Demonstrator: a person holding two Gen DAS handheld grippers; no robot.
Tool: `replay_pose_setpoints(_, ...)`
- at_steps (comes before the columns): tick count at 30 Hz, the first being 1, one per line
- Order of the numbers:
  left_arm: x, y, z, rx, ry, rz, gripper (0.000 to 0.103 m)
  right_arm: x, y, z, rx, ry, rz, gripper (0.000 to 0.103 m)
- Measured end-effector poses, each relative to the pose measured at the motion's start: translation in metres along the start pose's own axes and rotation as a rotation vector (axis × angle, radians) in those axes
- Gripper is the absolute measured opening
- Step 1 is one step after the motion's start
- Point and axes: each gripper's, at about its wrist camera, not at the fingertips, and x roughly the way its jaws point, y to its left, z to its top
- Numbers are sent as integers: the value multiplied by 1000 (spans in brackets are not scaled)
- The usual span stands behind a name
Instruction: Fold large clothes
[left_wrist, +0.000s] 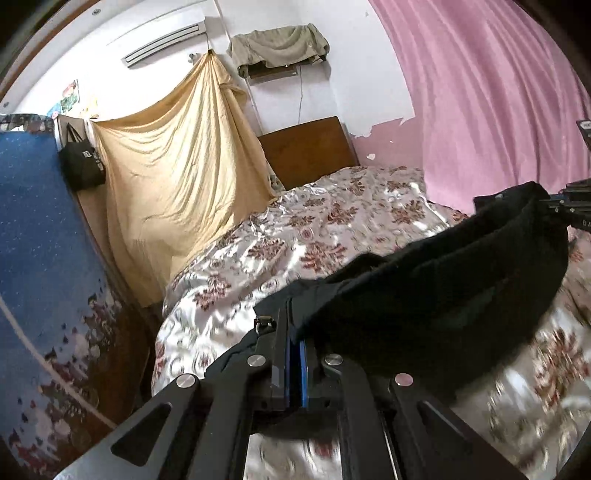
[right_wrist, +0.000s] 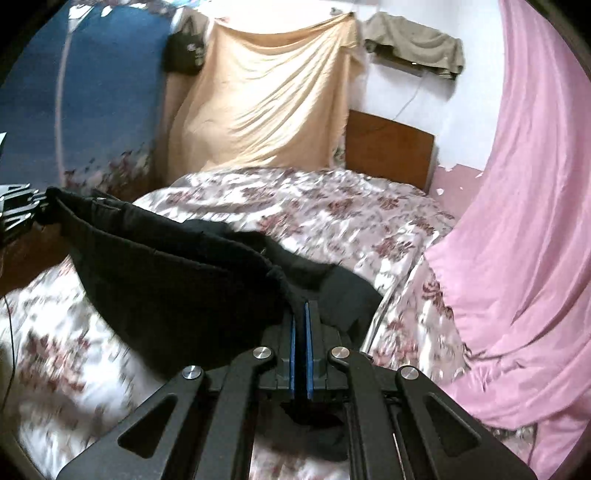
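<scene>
A large black garment (left_wrist: 436, 291) hangs stretched between my two grippers above the floral bedspread (left_wrist: 314, 229). My left gripper (left_wrist: 293, 317) is shut on one end of it. My right gripper (right_wrist: 302, 314) is shut on the other end of the black garment (right_wrist: 177, 273). The right gripper shows at the right edge of the left wrist view (left_wrist: 576, 210), and the left gripper shows at the left edge of the right wrist view (right_wrist: 22, 210). The garment sags in the middle and its lower part is blurred.
The bed with the floral bedspread (right_wrist: 332, 214) has a wooden headboard (right_wrist: 388, 147). A beige sheet (right_wrist: 266, 99) hangs on the far wall, a pink curtain (right_wrist: 524, 221) on the right, a blue panel (left_wrist: 40, 240) on the left. A black bag (left_wrist: 83, 162) hangs beside it.
</scene>
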Motion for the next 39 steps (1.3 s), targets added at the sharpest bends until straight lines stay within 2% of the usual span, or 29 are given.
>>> replay_pose_setpoints(9, 117, 3, 63, 64, 16, 34, 4, 123, -33, 63, 11, 1, -86, 3)
replay_pose_setpoints(13, 166, 8, 76, 69, 49, 45, 4, 179, -37, 88, -12, 22, -118, 3)
replay_pose_setpoints(18, 238, 18, 78, 11, 133, 31, 4, 251, -33, 111, -28, 62, -157, 3)
replay_pose_setpoints(23, 295, 16, 62, -16, 209, 15, 4, 320, -27, 107, -33, 130, -176, 3)
replay_pose_setpoints(28, 331, 5, 43, -26, 264, -4, 4, 374, -28, 91, -12, 185, -171, 3)
replay_pose_setpoints(35, 364, -6, 25, -32, 299, -8, 5, 398, -27, 57, 12, 214, -168, 3)
replay_pose_setpoints(39, 369, -10, 21, -28, 309, -2, 5, 399, -25, 46, 15, 216, -169, 3)
